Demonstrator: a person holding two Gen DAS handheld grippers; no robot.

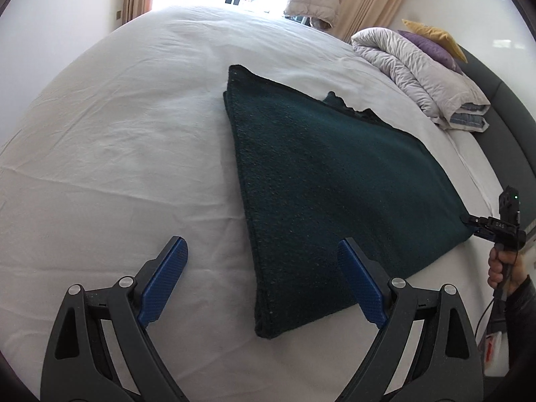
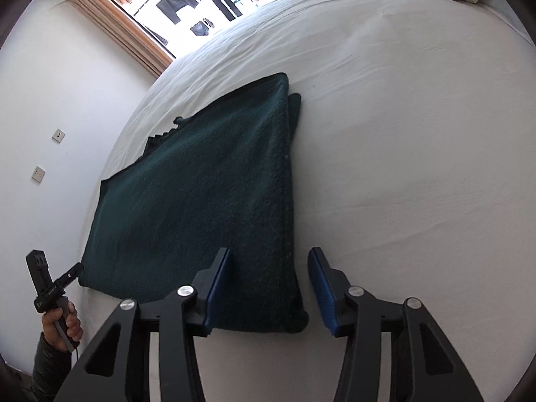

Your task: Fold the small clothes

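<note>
1. Dark green knitted garment (image 1: 335, 184), already folded into a flat, roughly four-sided slab, lies on the white bed sheet (image 1: 117, 167) straight ahead of both tongs. Its near edge runs from one pair to the other, and its side edges run away from them towards the window.
2. Left tongs (image 1: 264, 284) hover over the garment's near left corner with jaws spread wide. The outer blue pad (image 1: 164, 284) is over bare sheet. The inner one is over the knit, and nothing is gripped.
3. Between the two pairs the near edge lies flat. On the far side, away from the tongs, a ragged lower layer (image 1: 348, 107) pokes out past the top one.
4. Right tongs (image 2: 271, 291) straddle the near right corner at a middling gap, clearly narrower than the left pair. One pad overlaps the cloth. The other stands just beside its edge with sheet showing between them, so I judge no pinch is made yet.
5. Each hand has its own corner and neither is clearly nearer. The next fold likely means pinching both near corners and carrying them away along the side edges.
</note>
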